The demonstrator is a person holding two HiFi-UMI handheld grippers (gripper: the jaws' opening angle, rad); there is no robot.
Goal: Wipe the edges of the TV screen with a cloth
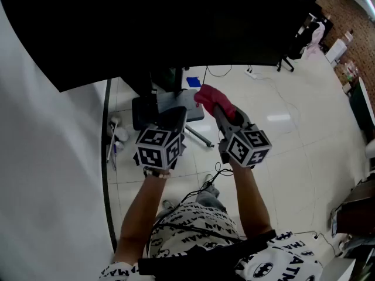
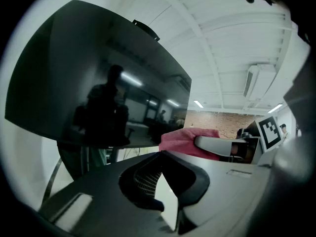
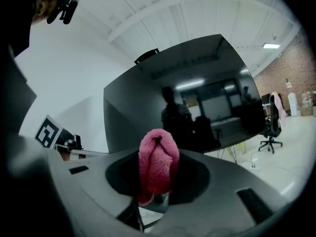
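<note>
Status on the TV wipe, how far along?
Done: cloth is gripped in the right tongs. In hand: cloth held near the TV lower edge, no contact visible. Remaining: all the edge wiping; left tongs hold nothing.

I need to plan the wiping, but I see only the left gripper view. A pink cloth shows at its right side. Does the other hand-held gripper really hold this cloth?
Observer: Yes. In the right gripper view, the right hand-held gripper has its jaws shut on the pink cloth, which bulges out between them as a folded lump.
Operator: Thank you. Does the cloth touch the TV screen?
Observer: It seems not. In the head view the cloth sits just below the lower edge of the TV screen, and a strip of floor shows between them.
</note>
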